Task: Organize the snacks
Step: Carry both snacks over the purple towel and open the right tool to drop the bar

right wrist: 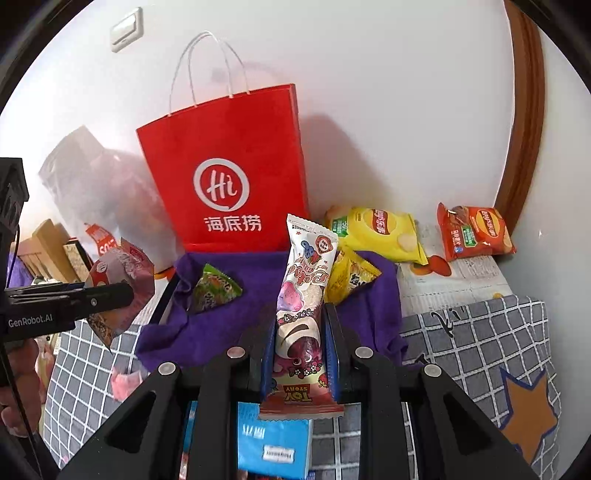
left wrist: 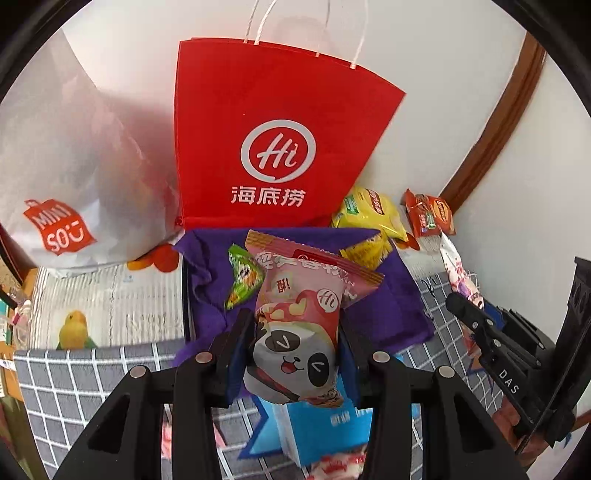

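Here both grippers were loaded. The left gripper [left wrist: 297, 354] was clamped on a pink panda snack packet [left wrist: 299, 325], its blue pads pressing the packet's sides, held upright above the near edge of the purple cloth-lined box [left wrist: 384, 306]. The right gripper [right wrist: 299, 354] was pinched narrow on a long Toy Story snack bar [right wrist: 301, 306], which stood up between the fingers with its top end over the same purple cloth-lined box [right wrist: 229, 325].

Inside the box lay a green triangular packet [left wrist: 242, 277] on the left and a yellow triangular packet [left wrist: 364, 251] at the right rear; the right wrist view showed the green one [right wrist: 214, 291] clear on the cloth and the yellow one [right wrist: 351, 277] just beside the bar.

Behind the box stood the red Haidilao paper bag [left wrist: 273, 129] against the wall. Right of it lay a yellow chips bag [left wrist: 369, 210] and an orange chips bag [left wrist: 428, 214], near each other.

Left wrist view only: a white Miniso bag [left wrist: 74, 177] left of the red bag, and a bird print [left wrist: 74, 328] on the table covering. The right gripper [left wrist: 480, 325] showed at the right edge with its bar mostly hidden.

Right wrist view only: a wall switch [right wrist: 127, 29] at upper left, a star [right wrist: 528, 410] on the grid cloth, and the left gripper [right wrist: 92, 299] side-on with the panda packet [right wrist: 122, 284] in it.

A blue box [right wrist: 273, 439] lay under both grippers.
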Demonstrator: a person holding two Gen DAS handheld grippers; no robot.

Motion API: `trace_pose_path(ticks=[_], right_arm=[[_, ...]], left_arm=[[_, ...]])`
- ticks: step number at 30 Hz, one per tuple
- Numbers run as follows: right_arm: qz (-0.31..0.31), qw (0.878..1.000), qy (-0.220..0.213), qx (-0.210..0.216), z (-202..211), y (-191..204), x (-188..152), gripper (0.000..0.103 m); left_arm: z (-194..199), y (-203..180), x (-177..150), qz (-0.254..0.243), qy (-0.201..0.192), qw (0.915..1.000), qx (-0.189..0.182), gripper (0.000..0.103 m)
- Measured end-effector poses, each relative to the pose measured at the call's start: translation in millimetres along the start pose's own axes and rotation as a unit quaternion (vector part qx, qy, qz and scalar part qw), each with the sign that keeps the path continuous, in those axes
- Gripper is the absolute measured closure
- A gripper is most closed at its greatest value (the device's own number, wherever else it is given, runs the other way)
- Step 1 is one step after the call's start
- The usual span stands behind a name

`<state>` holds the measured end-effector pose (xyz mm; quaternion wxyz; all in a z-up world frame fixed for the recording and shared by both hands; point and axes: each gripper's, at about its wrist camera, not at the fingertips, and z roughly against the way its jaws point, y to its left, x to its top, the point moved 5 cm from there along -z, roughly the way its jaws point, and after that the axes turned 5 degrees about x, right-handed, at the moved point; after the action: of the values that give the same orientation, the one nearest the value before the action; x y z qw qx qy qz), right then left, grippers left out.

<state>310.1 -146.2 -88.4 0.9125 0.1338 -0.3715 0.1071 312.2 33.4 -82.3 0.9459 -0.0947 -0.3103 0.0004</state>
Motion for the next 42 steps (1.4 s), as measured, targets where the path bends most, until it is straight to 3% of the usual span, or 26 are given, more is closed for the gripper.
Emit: trace_pose_path(ticks=[14,26,42], right_arm=[[-0.019,0.999,0.034,-0.018,-57,-29,-7,0.08],[-0.06,0.997,0.052,-0.014,-101,-57,-18,0.08],[-0.058,0.995,0.078,-0.021,-121,-64,-35,0.079]], left_arm=[[-68,24,10,0.017,0.034,0.9993,0.002,0.063],[-89,54,12,0.055,0.047,0.9974,0.002,0.063],[-121,32,-6,0.034,0.106,0.9938,0.0,0.063]])
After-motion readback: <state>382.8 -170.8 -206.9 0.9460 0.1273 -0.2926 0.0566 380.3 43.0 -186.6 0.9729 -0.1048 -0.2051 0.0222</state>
